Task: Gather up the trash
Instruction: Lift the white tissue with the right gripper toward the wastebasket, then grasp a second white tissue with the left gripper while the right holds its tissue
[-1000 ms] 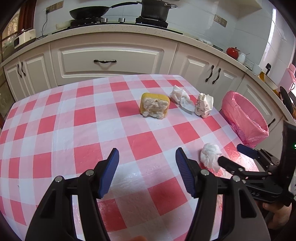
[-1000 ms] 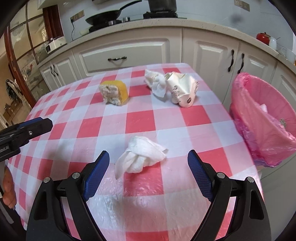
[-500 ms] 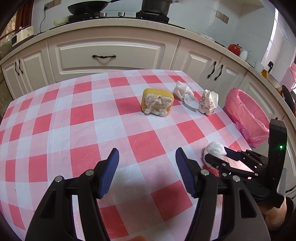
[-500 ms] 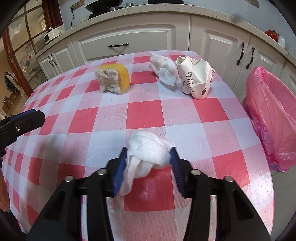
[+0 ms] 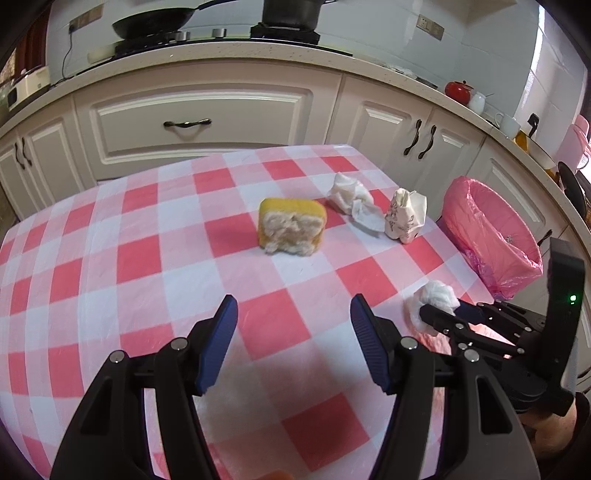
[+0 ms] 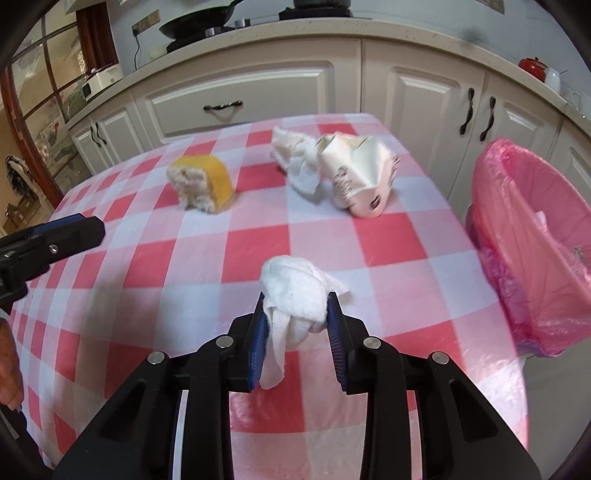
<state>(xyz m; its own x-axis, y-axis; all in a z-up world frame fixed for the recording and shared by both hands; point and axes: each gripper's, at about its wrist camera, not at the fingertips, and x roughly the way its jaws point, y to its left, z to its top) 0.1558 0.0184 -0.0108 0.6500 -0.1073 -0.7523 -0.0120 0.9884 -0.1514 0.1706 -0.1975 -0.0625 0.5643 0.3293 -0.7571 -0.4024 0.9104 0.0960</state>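
My right gripper (image 6: 295, 306) is closing on a crumpled white tissue (image 6: 295, 291), both blue pads pressing its sides just over the checked tablecloth (image 6: 221, 266). From the left wrist view that tissue (image 5: 437, 295) shows at the right gripper (image 5: 448, 312) near the table's right edge. My left gripper (image 5: 293, 314) stands open with nothing between its fingers. Farther back lie a yellow sponge-like chunk (image 5: 291, 230) (image 6: 201, 188), a second crumpled tissue (image 5: 352, 201) (image 6: 297, 162) and a crushed paper cup (image 5: 406, 216) (image 6: 360, 181).
A bin with a pink bag (image 5: 491, 232) (image 6: 535, 240) stands beside the table's right edge. White kitchen cabinets (image 5: 199, 118) and a counter with a pan (image 5: 151, 22) and pot run behind. A person's hand (image 6: 9, 365) shows at the left edge.
My right gripper went from wide open around the tissue to squeezed on it, and moved forward. The left gripper drifted forward over the table, still open.
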